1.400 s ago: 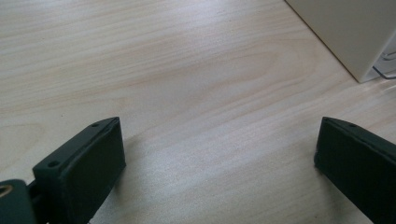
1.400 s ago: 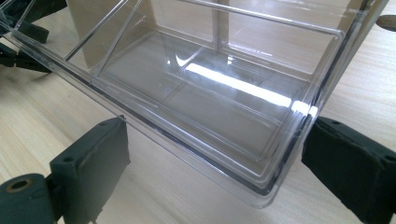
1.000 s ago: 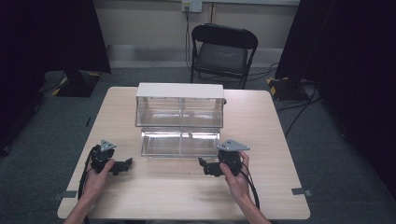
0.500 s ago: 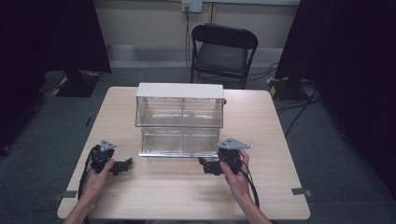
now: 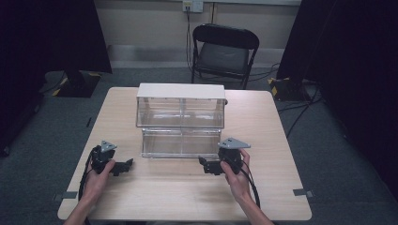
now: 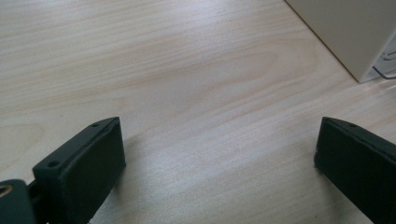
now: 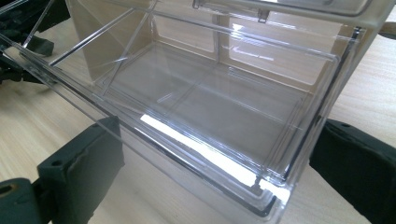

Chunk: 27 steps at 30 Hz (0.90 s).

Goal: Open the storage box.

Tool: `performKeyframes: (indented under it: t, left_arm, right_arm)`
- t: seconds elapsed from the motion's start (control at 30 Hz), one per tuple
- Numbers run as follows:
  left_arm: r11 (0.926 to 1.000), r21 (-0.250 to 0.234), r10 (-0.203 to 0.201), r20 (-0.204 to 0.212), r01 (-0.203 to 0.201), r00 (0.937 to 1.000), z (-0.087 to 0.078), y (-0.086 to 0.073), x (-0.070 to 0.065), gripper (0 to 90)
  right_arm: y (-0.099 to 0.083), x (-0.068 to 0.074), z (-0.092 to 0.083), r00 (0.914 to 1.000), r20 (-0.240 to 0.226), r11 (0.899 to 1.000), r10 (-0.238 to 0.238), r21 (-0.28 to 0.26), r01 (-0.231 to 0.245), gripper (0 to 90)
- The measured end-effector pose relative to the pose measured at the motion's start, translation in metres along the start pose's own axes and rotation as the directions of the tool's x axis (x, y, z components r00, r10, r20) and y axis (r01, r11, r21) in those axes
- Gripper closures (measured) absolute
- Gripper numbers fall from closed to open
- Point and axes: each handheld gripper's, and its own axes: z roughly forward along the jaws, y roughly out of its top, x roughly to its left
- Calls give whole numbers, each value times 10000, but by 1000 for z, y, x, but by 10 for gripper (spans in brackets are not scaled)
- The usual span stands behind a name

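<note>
I have a clear plastic drawer unit with a pale opaque top at the centre of the wooden table, and its lower drawer is pulled out toward me, empty as far as I can see. From my right gripper view the drawer looks thin-walled, hard and glossy, with a divider rib across the floor. I judge it light, stiff, slippery and liable to crack or skate if pinched hard. The front wall's top edge looks like the best place to grip; the corner at my 3 o'clock side is nearest.

My right gripper sits just off the drawer's front right corner, jaws spread wide, and in its own view that corner lies between them without my being able to confirm contact. My left gripper rests at about 8 o'clock from the unit, jaws also wide, over bare tabletop, holding nothing.

The table is smooth light woodgrain. Beyond it at 12 o'clock stands a black folding chair on grey carpet, with dark curtains either side and cables on the floor.
</note>
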Motion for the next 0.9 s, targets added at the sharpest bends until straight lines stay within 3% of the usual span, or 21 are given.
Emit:
performKeyframes:
  t: [0.9]
  left_arm:
    - [10000, -4, 7, 2, -7, 10000, 0, 0, 0, 13]
  right_arm:
    - [3, 0, 1, 10000, 7, 9999, 40, 137, -40, 0]
